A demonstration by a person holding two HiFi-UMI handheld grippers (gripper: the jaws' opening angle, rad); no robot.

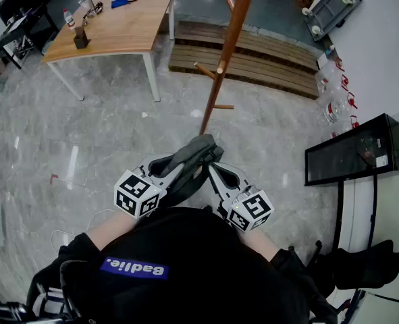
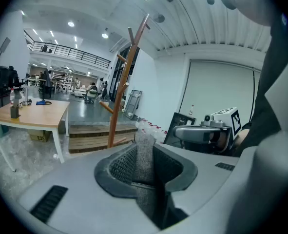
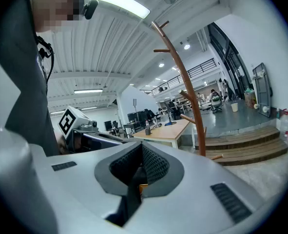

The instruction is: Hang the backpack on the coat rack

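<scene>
- The left gripper (image 1: 175, 170) is shut on a grey strap (image 2: 144, 152) of the backpack (image 1: 196, 150). The strap stands up between its pads.
- The right gripper (image 1: 213, 175) is shut on a thin dark bit of the backpack, and its pads are almost together.
- The backpack is up off the floor, held between the two grippers right in front of the person. It is near the foot of the coat rack (image 1: 227, 46) but does not touch it.
- The coat rack is a tall brown wooden pole. Short pegs (image 1: 204, 69) stick out low on its sides.
- A strip of grey floor (image 1: 84, 133) lies between the grippers and the rack, and more of it runs left to the wooden table (image 1: 118, 25).
- Long wooden steps (image 1: 260, 56) sit just behind the rack.
- A black cabinet (image 1: 354, 154) stands on the right by the white wall (image 1: 381, 52). Water bottles (image 1: 331, 93) stand between it and the steps.
- A blue label (image 1: 136, 268) on the dark cloth under the grippers has white letters that look like "Badlie."
- The floor is shiny grey stone. The room is big and bright, with long ceiling lights and a balcony rail far off.
</scene>
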